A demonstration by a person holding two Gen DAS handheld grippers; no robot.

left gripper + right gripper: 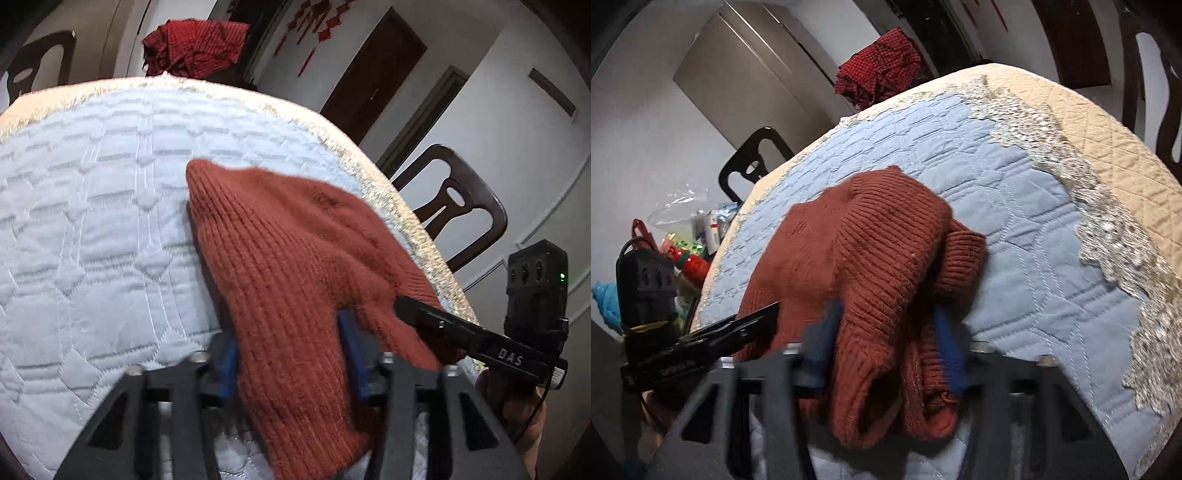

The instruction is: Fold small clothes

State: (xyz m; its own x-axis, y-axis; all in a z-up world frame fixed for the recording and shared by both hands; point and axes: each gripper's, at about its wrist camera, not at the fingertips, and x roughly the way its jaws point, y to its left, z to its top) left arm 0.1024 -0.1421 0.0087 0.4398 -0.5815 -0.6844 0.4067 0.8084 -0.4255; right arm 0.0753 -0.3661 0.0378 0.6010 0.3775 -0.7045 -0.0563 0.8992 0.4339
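A rust-brown knitted sweater (288, 266) lies on the light blue quilted cover (92, 221) of a round table. My left gripper (291, 354) is shut on the sweater's near edge, the knit bunched between its blue pads. My right gripper (886, 339) is shut on another bunched part of the same sweater (871, 243), with a ribbed cuff (964, 258) hanging beside it. The right gripper shows in the left wrist view (480, 332) at the sweater's right side. The left gripper shows in the right wrist view (713, 336) at the sweater's left.
A dark red checked garment (195, 48) lies at the table's far edge, also in the right wrist view (879, 66). A dark wooden chair (450, 206) stands at the right. Another chair (753, 162) and a clutter of bags and bottles (690, 240) stand left of the table.
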